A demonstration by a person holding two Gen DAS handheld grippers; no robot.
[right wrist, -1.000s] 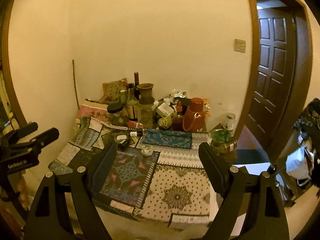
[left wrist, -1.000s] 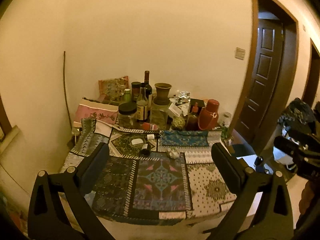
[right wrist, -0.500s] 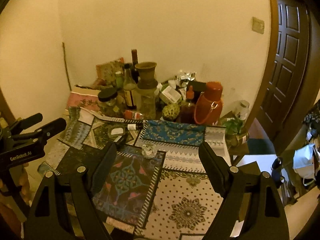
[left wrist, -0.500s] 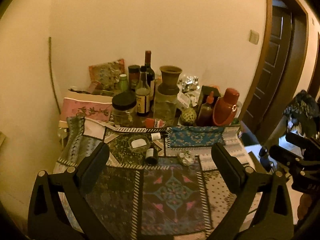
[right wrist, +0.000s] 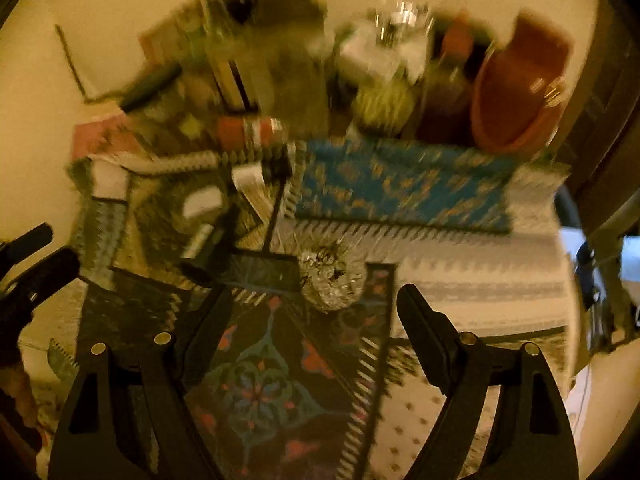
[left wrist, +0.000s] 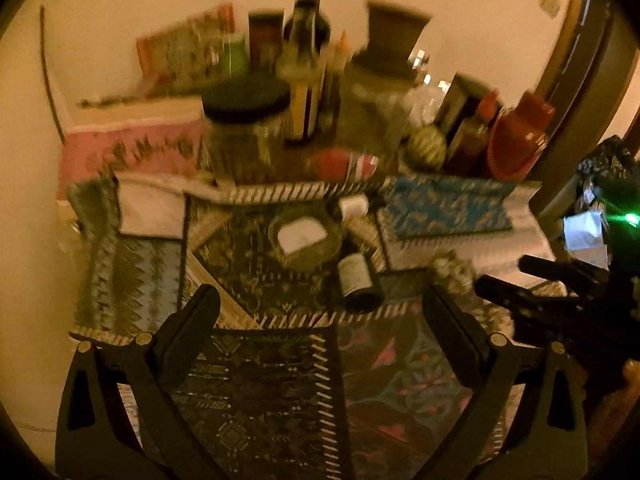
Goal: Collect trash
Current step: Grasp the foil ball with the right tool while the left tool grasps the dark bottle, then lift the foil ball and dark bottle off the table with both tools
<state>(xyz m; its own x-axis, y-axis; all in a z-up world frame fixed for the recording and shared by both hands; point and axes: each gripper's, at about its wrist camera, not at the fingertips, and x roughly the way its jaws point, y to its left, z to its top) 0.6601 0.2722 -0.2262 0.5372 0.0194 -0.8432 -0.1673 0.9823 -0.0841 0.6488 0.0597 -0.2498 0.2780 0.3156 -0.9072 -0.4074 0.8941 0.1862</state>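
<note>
Just beyond the right jaws' gap: foil ball (right wrist: 332,280).

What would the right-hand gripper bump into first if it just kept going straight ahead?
Most likely the crumpled foil ball. The right gripper is open, and the ball lies on the patterned tablecloth just beyond its fingertips, roughly centred between them. The picture is blurred, so depth is uncertain.
</note>
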